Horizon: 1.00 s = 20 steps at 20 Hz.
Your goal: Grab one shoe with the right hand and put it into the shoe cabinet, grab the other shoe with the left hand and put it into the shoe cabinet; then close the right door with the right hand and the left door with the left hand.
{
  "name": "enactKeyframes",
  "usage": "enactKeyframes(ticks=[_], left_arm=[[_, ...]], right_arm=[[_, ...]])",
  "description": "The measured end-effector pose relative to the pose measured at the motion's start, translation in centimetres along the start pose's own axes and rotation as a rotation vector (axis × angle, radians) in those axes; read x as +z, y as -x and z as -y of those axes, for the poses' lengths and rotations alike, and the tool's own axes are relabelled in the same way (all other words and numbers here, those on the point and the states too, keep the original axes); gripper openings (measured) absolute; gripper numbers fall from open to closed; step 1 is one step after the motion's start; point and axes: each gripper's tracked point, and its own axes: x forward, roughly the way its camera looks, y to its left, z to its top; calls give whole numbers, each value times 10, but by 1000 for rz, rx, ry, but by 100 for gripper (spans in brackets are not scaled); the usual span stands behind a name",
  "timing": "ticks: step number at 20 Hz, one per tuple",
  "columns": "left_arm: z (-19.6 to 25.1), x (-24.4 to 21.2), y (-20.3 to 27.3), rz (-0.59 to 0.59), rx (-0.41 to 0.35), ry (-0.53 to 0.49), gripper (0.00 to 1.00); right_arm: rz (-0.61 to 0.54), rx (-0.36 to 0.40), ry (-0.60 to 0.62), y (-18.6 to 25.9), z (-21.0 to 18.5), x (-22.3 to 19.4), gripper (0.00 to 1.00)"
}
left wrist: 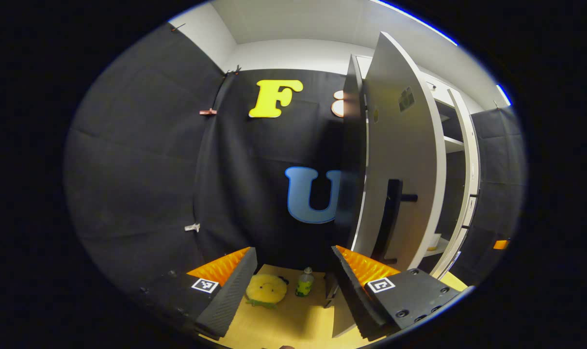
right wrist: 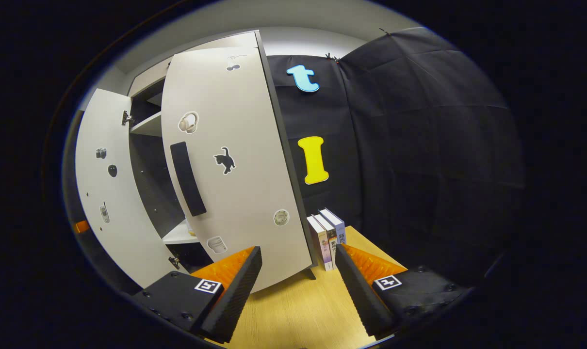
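The white shoe cabinet stands with both doors swung open. In the left gripper view its left door [left wrist: 405, 145] is almost edge-on, black bar handle [left wrist: 394, 213] facing me, just beyond my right finger. My left gripper [left wrist: 293, 249] is open and holds nothing. In the right gripper view the right door [right wrist: 240, 160], stickered and with a black handle [right wrist: 187, 179], rises just past my left finger. The left door [right wrist: 109, 194] is farther off. My right gripper [right wrist: 298, 248] is open and empty. A pale thing [left wrist: 434, 241] lies on the lower shelf [right wrist: 182, 236]; I cannot tell what.
The cabinet stands on a wooden table [left wrist: 298, 320]. To its left sit a yellow plush toy [left wrist: 267, 289] and a small green bottle [left wrist: 304, 283]. To its right stand three books [right wrist: 327, 237]. Black cloth walls close the booth behind.
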Motion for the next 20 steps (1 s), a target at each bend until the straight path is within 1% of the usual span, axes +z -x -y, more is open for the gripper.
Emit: enactKeyframes(ticks=[2, 5, 7, 9, 10, 11, 12, 14, 18, 20], left_arm=[[8, 12, -15, 23, -54, -22, 95], [27, 23, -33, 39, -141, -9, 95], [36, 25, -40, 37, -178, 0, 95], [44, 25, -43, 29, -199, -7, 95], [44, 26, -44, 34, -197, -14, 95], [44, 26, -43, 32, -191, -16, 92], [44, 25, -43, 28, -185, -7, 94], [48, 23, -43, 12, -176, 8, 93], [64, 23, -36, -6, -145, -17, 93], [79, 24, -32, -10, -126, -43, 93]], right_arm=[[-4, -10, 4, 10, -4, -8, 98], [2, -12, 30, 22, -13, -11, 98], [11, -10, 49, 26, -17, -11, 98], [10, -8, 59, 29, -19, -13, 98], [12, -9, 65, 31, -18, -14, 98], [13, -12, 72, 32, -16, -15, 98], [15, -17, 82, 32, -13, -15, 98], [13, -21, 95, 29, -9, -17, 98], [21, 15, 93, 17, -4, -16, 98], [20, 41, 96, 9, 0, -15, 98]])
